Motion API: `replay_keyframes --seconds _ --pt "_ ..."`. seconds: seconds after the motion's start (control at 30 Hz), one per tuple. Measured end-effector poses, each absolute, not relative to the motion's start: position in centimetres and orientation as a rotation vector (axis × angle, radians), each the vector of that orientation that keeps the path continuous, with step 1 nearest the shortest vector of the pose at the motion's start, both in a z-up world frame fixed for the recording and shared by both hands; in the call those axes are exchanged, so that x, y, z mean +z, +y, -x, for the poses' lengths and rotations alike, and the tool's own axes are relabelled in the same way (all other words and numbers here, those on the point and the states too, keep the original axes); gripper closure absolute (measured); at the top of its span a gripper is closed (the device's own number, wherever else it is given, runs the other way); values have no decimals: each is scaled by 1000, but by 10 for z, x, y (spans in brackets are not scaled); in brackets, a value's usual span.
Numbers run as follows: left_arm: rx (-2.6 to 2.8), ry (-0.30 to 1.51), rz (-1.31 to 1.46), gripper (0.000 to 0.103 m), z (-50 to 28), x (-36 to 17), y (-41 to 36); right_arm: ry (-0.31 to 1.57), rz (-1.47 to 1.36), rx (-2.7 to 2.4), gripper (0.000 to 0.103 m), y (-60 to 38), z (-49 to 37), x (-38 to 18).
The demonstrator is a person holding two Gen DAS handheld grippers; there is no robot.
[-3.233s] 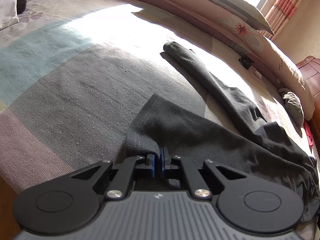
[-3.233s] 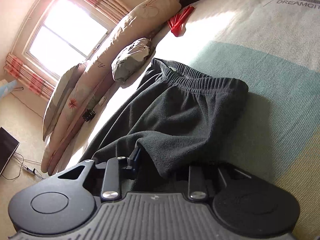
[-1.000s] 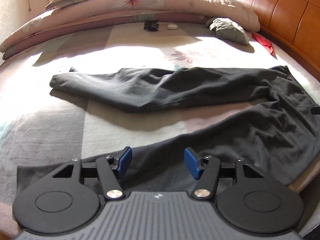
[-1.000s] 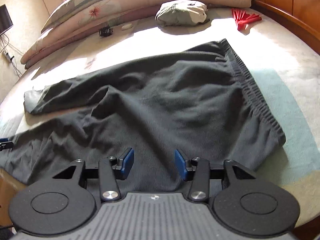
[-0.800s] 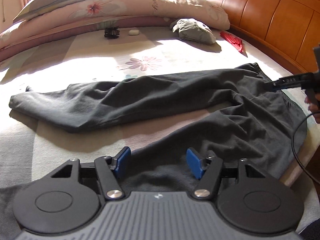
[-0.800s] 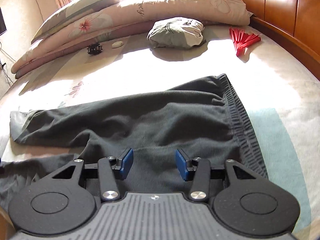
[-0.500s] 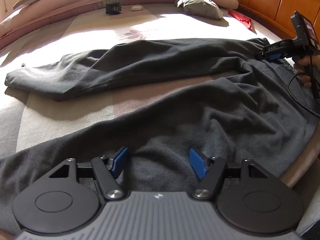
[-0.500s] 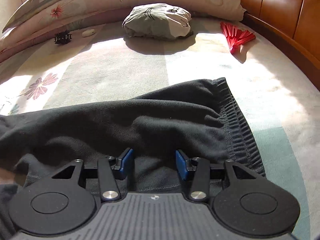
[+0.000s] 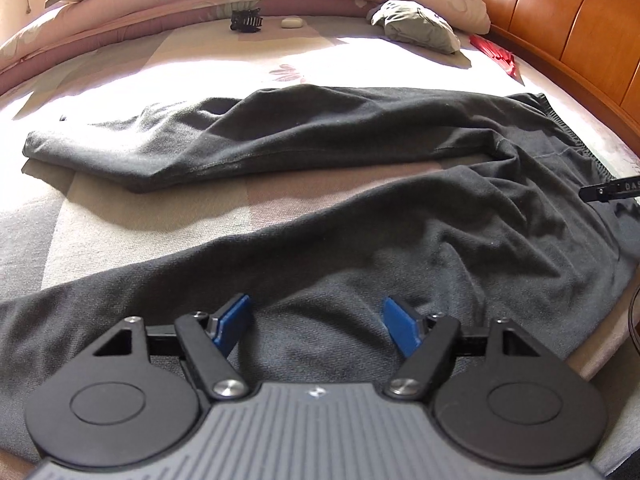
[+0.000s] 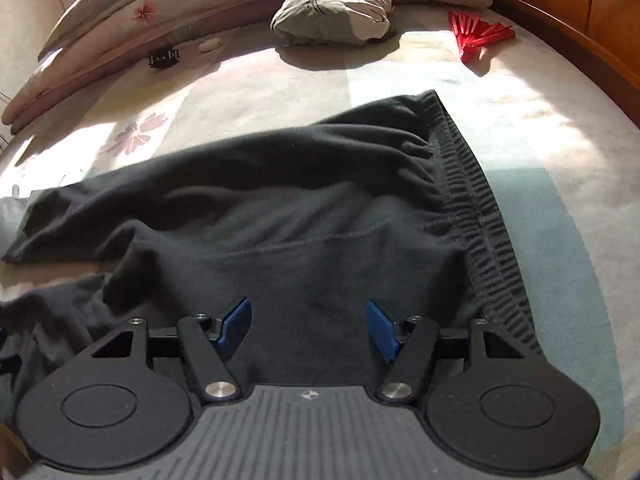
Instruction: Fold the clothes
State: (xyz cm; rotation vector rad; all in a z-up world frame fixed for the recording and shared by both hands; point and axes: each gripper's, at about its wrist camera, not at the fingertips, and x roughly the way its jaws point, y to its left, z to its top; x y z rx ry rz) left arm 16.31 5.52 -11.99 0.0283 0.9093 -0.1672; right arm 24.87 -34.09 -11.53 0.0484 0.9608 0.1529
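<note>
Status: early, no fold made yet as far as I can judge. Dark grey trousers (image 9: 360, 168) lie spread flat on the bed (image 9: 160, 216), the two legs splayed apart in a V with bare bedspread between them, ribbed waistband (image 10: 476, 208) at the right end toward the wooden headboard (image 9: 568, 32). Fabric is laid out but rumpled near the seat and crotch. Left gripper (image 9: 316, 320) hovers over the near leg, jaws wide, just been opening, cloth under them but nothing pinched. Right gripper (image 10: 308, 326) sits over the seat area just beside the waistband, jaws also wide and just been opening, pads clear of the fabric. So both tools are empty. Remaining, my read: bring one leg over the other, then fold lengthwise into halves or thirds, then set aside. Balled-up pale garment (image 10: 332, 14) by the pillows (image 10: 200, 4) probably also waits its turn. Hair clip (image 9: 246, 22) and red fan (image 10: 478, 36) are well clear.
</note>
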Motion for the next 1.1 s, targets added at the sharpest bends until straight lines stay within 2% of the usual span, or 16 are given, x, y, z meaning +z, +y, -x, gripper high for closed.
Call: replay_keyframes --seconds 0.1,0.33,0.47,0.7,0.97,1.07,1.1 --pt "-158 906 -7 28 -159 -117 59 906 -98 130 46 -363 -223 -116" --pt "-87 842 43 28 -152 -100 83 909 -67 33 37 -357 -194 -115" --pt "14 839 84 29 -144 -95 111 875 -127 13 37 -355 -174 -110" --pt "29 810 105 29 -144 -87 116 792 -425 -53 34 -405 -135 -95" --pt "-14 808 109 28 -147 -84 101 733 -704 -26 32 -452 -144 -128" --pt "3 813 108 28 -144 -83 103 716 -679 -34 35 -450 -164 -131" --pt "10 815 109 28 -143 -82 104 711 -671 -38 47 -449 -171 -132"
